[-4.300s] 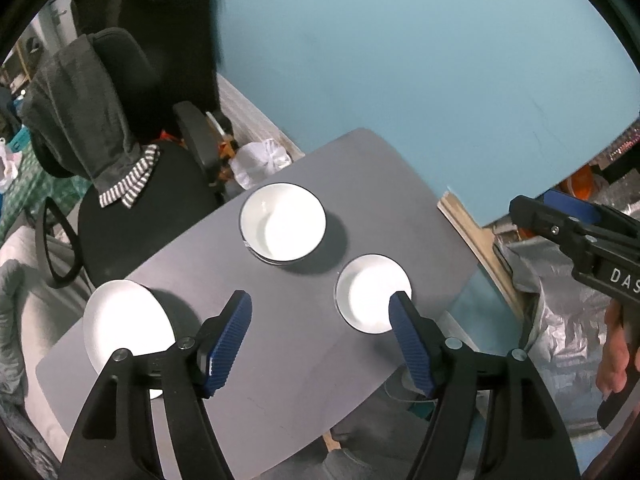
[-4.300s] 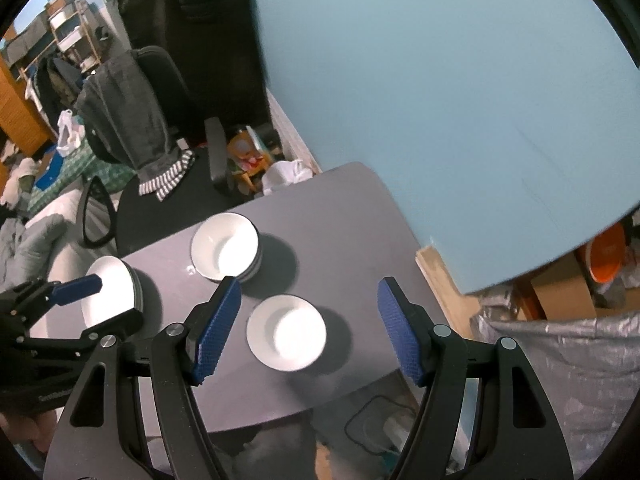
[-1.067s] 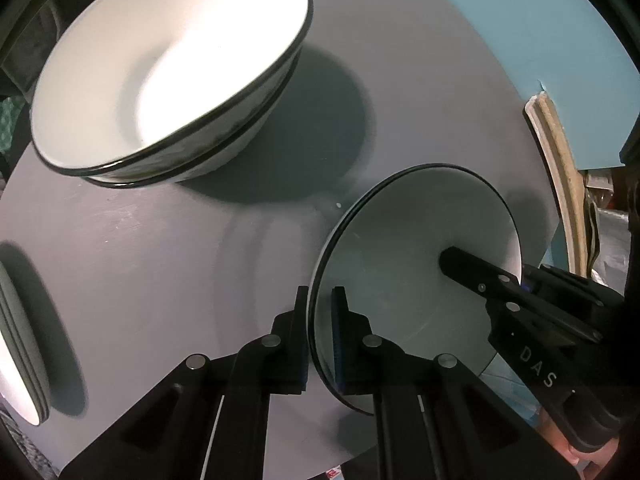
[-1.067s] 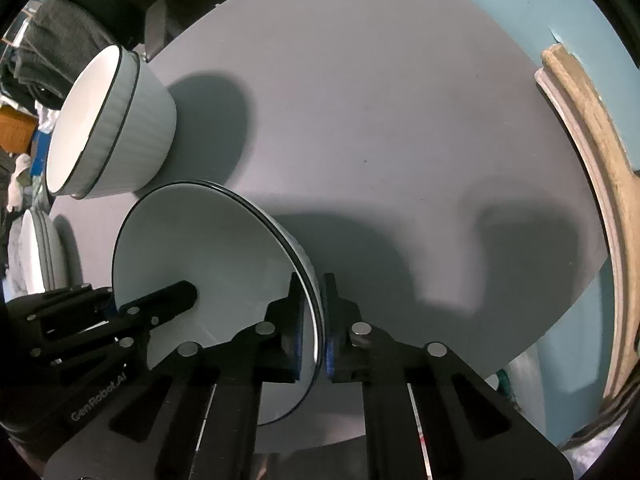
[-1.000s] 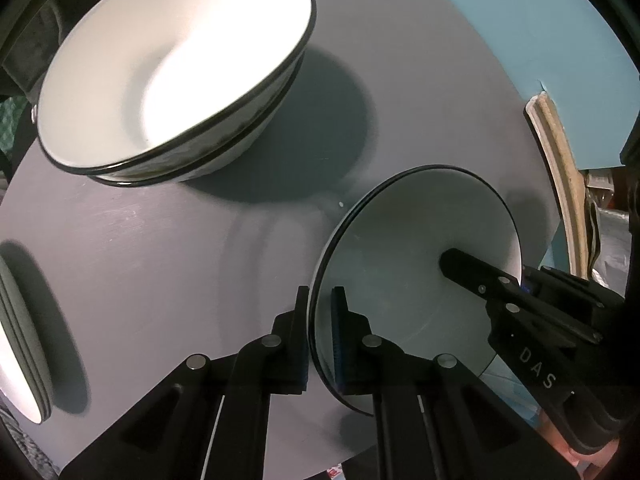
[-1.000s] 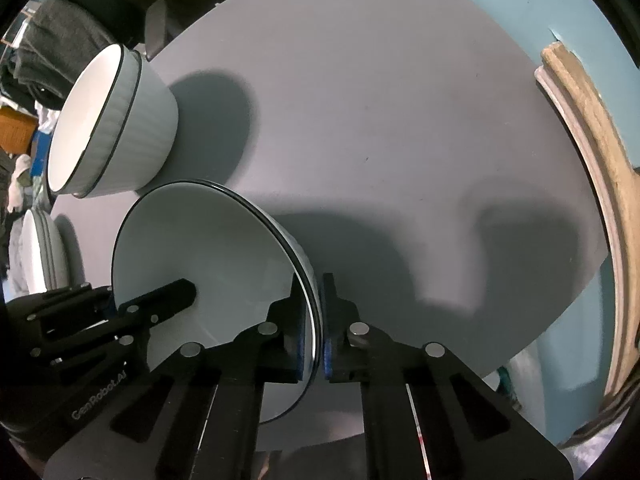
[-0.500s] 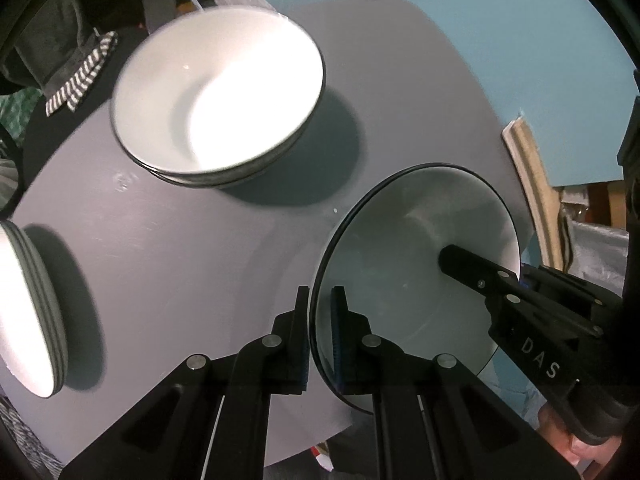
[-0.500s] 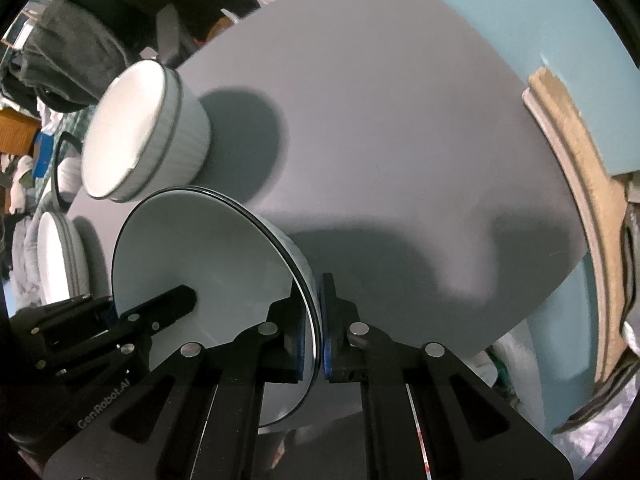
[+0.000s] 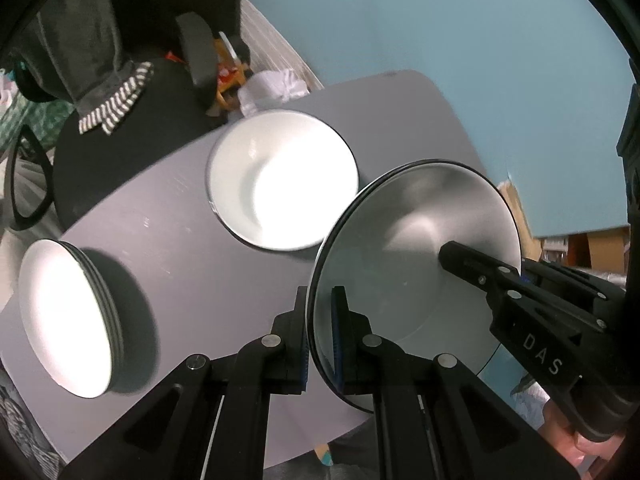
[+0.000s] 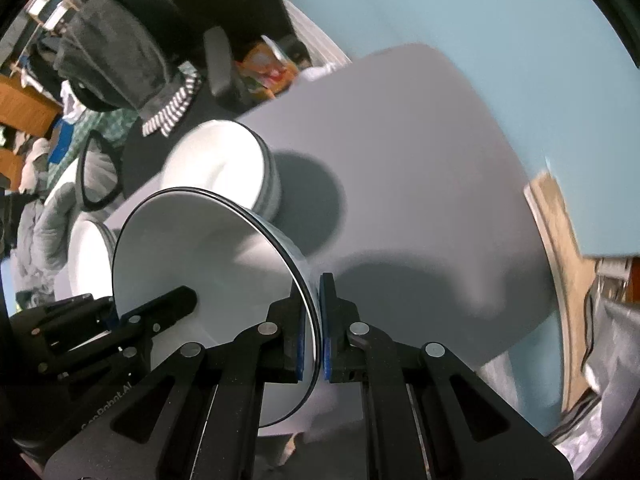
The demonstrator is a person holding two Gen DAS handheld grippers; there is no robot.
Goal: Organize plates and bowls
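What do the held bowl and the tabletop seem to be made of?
Held bowl: probably glazed ceramic, or enamelled metal; smooth white inside with soft sheen and a thin dark rim line.
Tabletop: matte grey, likely laminate or painted board; flat, no grain, only dull reflections and faint scuffs.

Bowl [image 9: 416, 248] lifted off the table [image 9: 192, 248] — both grippers clamped on its rim

Right claw [image 10: 311, 340] clamping bowl [image 10: 208, 256] rim
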